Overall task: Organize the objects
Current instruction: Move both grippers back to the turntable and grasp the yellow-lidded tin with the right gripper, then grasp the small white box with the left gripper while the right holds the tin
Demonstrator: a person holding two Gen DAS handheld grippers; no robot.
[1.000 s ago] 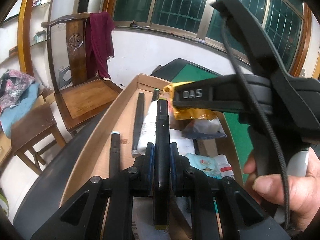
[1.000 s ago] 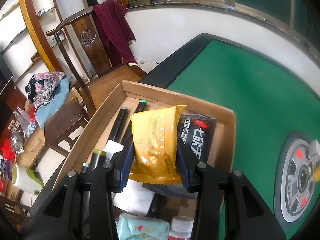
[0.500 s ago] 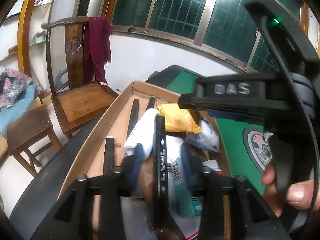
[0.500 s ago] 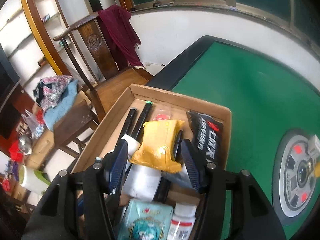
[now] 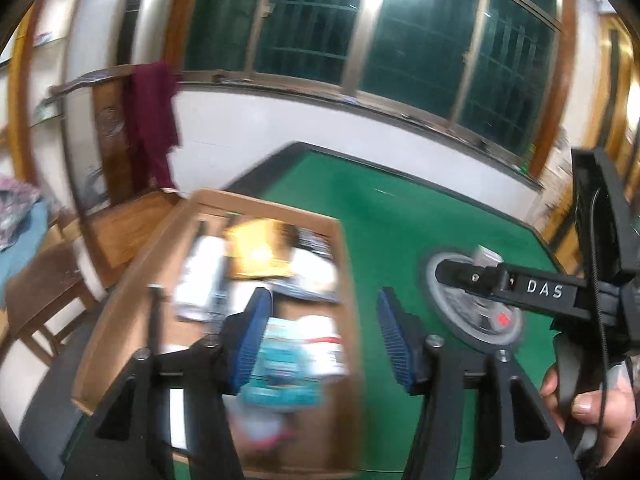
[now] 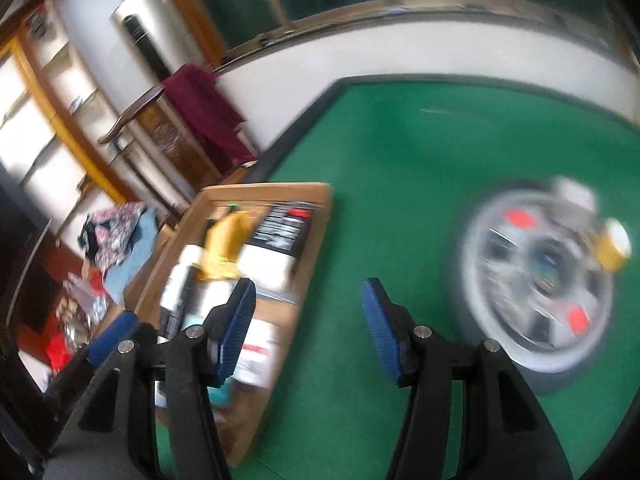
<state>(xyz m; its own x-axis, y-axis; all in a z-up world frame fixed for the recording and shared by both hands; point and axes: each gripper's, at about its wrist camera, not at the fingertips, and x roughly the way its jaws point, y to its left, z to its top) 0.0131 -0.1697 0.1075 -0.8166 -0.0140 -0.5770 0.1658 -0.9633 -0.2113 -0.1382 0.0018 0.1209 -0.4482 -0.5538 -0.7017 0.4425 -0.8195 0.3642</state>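
Note:
An open cardboard box (image 5: 120, 312) lies at the left side of the green table (image 5: 400, 216), filled with blurred items. Among them are a yellow packet (image 5: 256, 252), a teal packet (image 5: 280, 372) and a black marker (image 5: 154, 320). My left gripper (image 5: 323, 294) hovers over the box's right wall, its jaws opening with nothing between them. In the right wrist view the box (image 6: 316, 240) shows the yellow packet (image 6: 226, 236) and a black packet (image 6: 284, 226). My right gripper (image 6: 309, 286) stands open and empty over the green felt beside the box.
A round grey console (image 6: 536, 280) sits in the table's middle, with a small yellow white-capped bottle (image 6: 612, 248) on it. A wooden chair with a maroon cloth (image 5: 152, 120) stands beyond the box. A hand (image 5: 592, 404) holds the right tool's black frame (image 5: 532, 288).
The left gripper let go of the black marker, opened and drew back up to the right. The right gripper released the yellow packet into the box and swung right over the felt.

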